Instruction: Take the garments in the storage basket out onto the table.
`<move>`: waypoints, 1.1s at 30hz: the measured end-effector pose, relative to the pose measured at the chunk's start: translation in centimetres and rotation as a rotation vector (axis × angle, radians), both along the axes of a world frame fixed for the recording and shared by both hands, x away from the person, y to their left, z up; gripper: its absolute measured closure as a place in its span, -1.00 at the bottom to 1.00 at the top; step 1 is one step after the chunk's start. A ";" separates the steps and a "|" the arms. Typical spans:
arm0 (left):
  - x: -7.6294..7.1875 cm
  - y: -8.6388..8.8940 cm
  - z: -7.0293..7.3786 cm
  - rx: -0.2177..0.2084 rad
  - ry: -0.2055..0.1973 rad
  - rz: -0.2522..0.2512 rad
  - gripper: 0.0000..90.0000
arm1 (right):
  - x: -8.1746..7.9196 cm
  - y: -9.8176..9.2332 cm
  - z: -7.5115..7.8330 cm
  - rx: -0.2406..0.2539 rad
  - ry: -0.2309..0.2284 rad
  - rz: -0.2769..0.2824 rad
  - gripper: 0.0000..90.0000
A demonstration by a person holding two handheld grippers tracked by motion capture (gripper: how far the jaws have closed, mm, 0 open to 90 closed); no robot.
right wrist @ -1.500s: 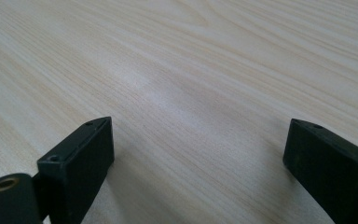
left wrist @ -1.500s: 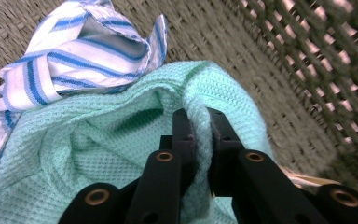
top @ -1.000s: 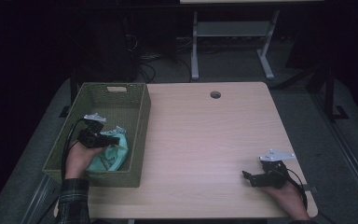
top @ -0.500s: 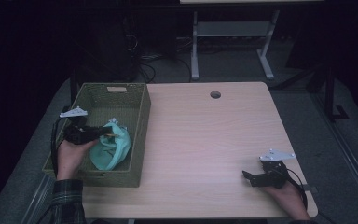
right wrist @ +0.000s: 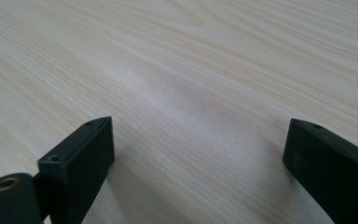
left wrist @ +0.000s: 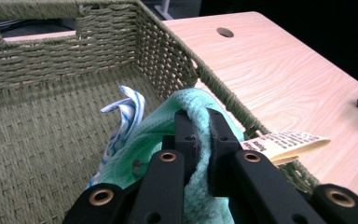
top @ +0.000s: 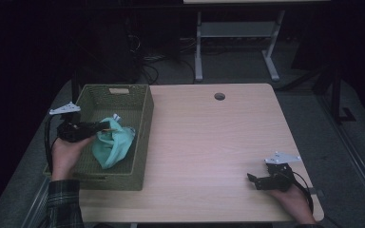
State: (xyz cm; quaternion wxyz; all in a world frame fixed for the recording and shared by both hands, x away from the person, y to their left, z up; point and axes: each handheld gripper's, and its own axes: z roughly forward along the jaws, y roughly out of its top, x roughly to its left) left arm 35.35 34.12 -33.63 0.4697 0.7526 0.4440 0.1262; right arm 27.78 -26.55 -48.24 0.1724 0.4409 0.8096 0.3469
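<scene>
A teal cloth [top: 112, 145] hangs inside the green woven basket [top: 138, 142] at the table's left. My left gripper [top: 105, 127] is shut on its upper edge and holds it lifted above the basket floor. In the left gripper view the teal cloth [left wrist: 168, 126] is pinched between the black jaws of my left gripper [left wrist: 198, 122], with a paper tag [left wrist: 286, 142] sticking out to the right. A blue-and-white striped cloth [left wrist: 123, 114] lies behind it in the basket. My right gripper [top: 253, 180] rests near the table's front right, open, with bare wood between its jaws [right wrist: 198, 154].
The basket's far wall [left wrist: 51, 51] has a handle slot. A round cable hole [top: 219, 96] sits near the table's far edge. Beyond the table stand a metal frame [top: 237, 42] and cables on the floor.
My left gripper has risen and drawn back toward the basket's left wall, pulling the teal cloth up with it. The right gripper has stayed where it was.
</scene>
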 end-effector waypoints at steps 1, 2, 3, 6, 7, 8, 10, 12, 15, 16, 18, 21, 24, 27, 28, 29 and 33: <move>0.0 0.0 0.2 0.004 -0.003 -0.002 0.88 | 0.0 0.0 0.0 0.000 0.000 0.000 -0.82; 0.1 0.0 0.4 -0.001 -0.005 -0.003 0.88 | 0.0 0.0 0.0 0.000 0.000 0.000 -0.82; 0.1 0.0 0.6 -0.009 -0.008 -0.004 0.88 | 0.0 0.0 0.0 0.000 0.000 0.000 -0.81; 0.2 0.0 1.4 -0.009 -0.019 -0.006 0.88 | 0.0 0.0 0.0 0.000 0.000 0.000 -0.81; 0.3 0.0 1.7 -0.005 -0.022 -0.007 0.88 | 0.0 0.0 0.0 0.000 0.000 -0.001 -0.81; 0.3 -0.1 1.9 -0.004 -0.025 -0.009 0.88 | 0.0 0.0 0.0 0.000 0.000 -0.001 -0.81; 0.4 -0.2 2.5 -0.015 -0.033 -0.012 0.88 | 0.0 0.0 0.0 0.000 0.000 -0.001 -0.81; 0.4 -0.4 3.0 -0.010 -0.035 -0.012 0.88 | 0.0 0.0 0.0 0.000 0.000 -0.001 -0.82; 0.5 -0.6 3.7 -0.009 -0.045 -0.017 0.88 | 0.0 0.0 0.0 -0.001 0.000 -0.001 -0.82; 0.5 -0.7 4.0 -0.007 -0.047 -0.018 0.88 | 0.0 0.0 0.0 0.000 0.000 -0.001 -0.81; 0.6 -0.9 4.5 -0.001 -0.057 -0.021 0.88 | 0.0 0.0 0.0 -0.001 0.000 -0.001 -0.81; 0.7 -1.2 5.5 0.005 -0.071 -0.024 0.88 | 0.0 0.0 0.0 0.000 0.001 -0.002 -0.81; 0.8 -1.6 6.5 0.004 -0.085 -0.029 0.88 | 0.0 0.0 0.0 0.000 0.001 -0.002 -0.81; 1.0 -2.1 7.5 0.000 -0.098 -0.040 0.88 | 0.0 0.0 0.0 0.002 0.004 -0.003 -0.82; 1.0 -2.3 7.7 0.000 -0.105 -0.041 0.88 | 0.0 0.0 0.0 0.002 0.004 -0.003 -0.81; 1.0 -2.4 8.0 0.001 -0.107 -0.046 0.88 | 0.0 0.0 0.0 0.002 0.004 -0.003 -0.82; 1.3 -3.2 9.1 -0.002 -0.125 -0.058 0.89 | 0.0 0.0 0.0 0.002 0.004 -0.003 -0.81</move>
